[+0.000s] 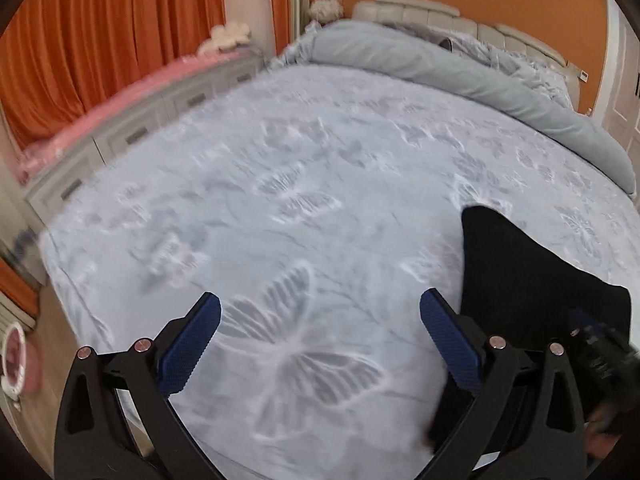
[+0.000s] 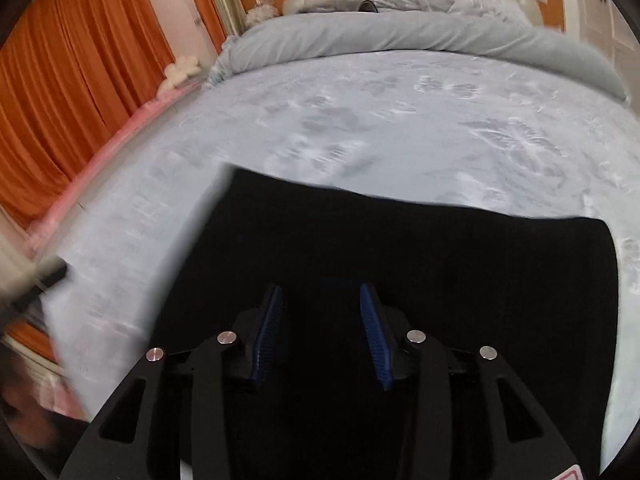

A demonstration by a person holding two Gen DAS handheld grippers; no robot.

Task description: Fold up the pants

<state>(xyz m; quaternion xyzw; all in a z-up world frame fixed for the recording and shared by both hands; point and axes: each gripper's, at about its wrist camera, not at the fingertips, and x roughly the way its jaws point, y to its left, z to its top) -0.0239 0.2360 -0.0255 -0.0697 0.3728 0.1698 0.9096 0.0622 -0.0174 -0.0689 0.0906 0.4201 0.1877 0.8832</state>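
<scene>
Hovering over the bed [image 1: 320, 152], both tools are empty: the left gripper [image 1: 320, 332] spread wide above bare sheet, the right gripper [image 2: 320, 320] parted over the black pants [image 2: 400, 248], which lie flat near the bed's near edge. Soft, limp, light cloth by the look; pinch a corner or hem edge.

No text, label or number is readable — both views blurred, nothing legible.
</scene>
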